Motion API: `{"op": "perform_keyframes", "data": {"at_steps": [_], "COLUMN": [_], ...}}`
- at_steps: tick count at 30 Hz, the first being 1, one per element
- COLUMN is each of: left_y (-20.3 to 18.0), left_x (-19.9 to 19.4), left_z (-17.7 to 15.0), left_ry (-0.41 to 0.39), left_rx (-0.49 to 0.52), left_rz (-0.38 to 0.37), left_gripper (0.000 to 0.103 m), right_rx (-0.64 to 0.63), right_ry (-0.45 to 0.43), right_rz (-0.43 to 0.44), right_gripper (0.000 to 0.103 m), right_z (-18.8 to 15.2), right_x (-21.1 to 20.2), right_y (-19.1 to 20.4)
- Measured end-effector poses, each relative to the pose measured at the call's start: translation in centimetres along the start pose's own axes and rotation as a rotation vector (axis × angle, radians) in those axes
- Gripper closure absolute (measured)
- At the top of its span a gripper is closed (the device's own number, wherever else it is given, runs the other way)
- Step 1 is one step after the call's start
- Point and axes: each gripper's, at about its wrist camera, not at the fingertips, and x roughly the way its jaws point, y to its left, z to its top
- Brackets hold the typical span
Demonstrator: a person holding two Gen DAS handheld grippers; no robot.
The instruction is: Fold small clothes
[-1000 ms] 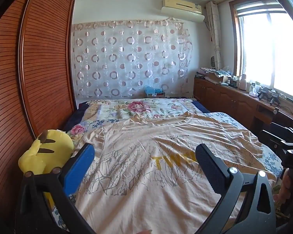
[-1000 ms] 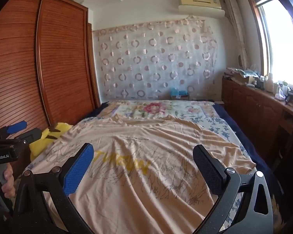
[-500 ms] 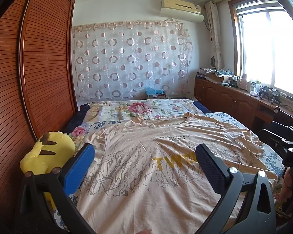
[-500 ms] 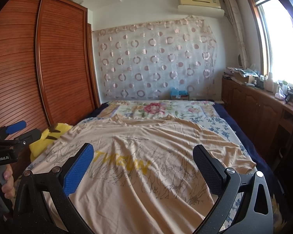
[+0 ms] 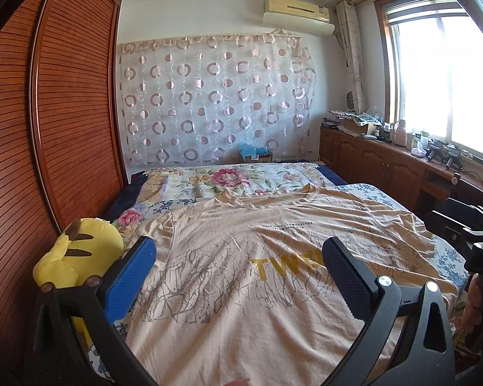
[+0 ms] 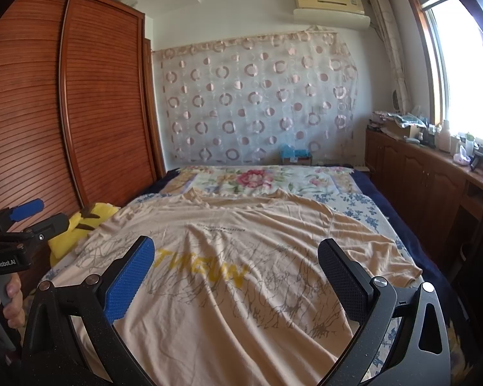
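A peach T-shirt (image 5: 241, 276) with grey scribble print and yellow letters lies spread flat on the bed, collar at the far end; it also shows in the right wrist view (image 6: 241, 276). My left gripper (image 5: 238, 251) is open and empty, held above the shirt's near hem. My right gripper (image 6: 236, 251) is open and empty, also above the near part of the shirt. Each gripper shows at the edge of the other's view, the right gripper (image 5: 467, 234) and the left gripper (image 6: 19, 222).
A yellow plush toy (image 5: 77, 251) lies at the bed's left edge by the wooden wardrobe (image 5: 48, 128). A floral quilt (image 5: 228, 180) covers the bed's far end. A wooden cabinet (image 6: 418, 177) with clutter runs along the right wall under the window.
Both grippers stay open. The views have tilted up slightly; the shirt has not moved.
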Motion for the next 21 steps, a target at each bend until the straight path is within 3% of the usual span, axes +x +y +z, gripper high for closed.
{"op": "perform_keyframes", "data": {"at_steps": [21], "left_y": [-0.37], "left_x": [-0.14], "left_z": [-0.12], "left_ry": [-0.004], "left_rx": [0.007], "left_rz": [0.003], "left_gripper": [0.0], "right_rx": [-0.001], "right_ry": [0.0], "right_rz": [0.0], "right_gripper": [0.0], "right_z": [-0.08], "right_x": [0.09], "right_y": [0.13]}}
